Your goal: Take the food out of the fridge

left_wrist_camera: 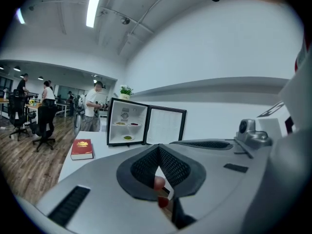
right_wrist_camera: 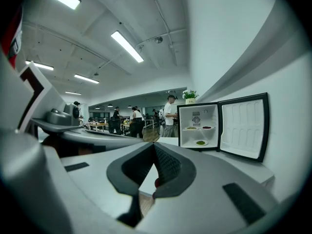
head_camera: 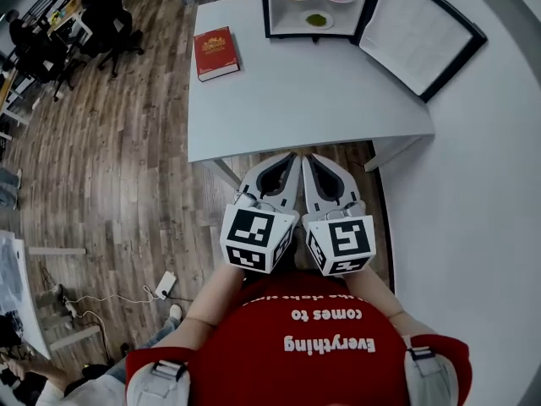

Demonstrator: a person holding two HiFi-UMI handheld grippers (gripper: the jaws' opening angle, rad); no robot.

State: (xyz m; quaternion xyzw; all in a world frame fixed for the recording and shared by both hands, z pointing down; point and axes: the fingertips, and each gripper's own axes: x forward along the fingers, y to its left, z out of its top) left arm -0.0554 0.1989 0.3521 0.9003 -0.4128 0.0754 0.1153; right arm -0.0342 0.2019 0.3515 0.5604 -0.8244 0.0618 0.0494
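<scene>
both your left claw (head_camera: 290, 159) and right claw (head_camera: 309, 161) are closed on nothing, at the near edge of the worktop (head_camera: 287, 100). the food sits in three small dishes (head_camera: 316, 19) inside the open fridge (head_camera: 265, 7) at the far end, well apart from you. reach in closed and you'll shove a dish back; pinch a shallow rim off-level and it spills.

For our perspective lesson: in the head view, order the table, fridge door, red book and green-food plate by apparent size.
1. table
2. fridge door
3. red book
4. green-food plate, clearly smallest, though it lies farther away, so its real size against the book is unsure.
</scene>
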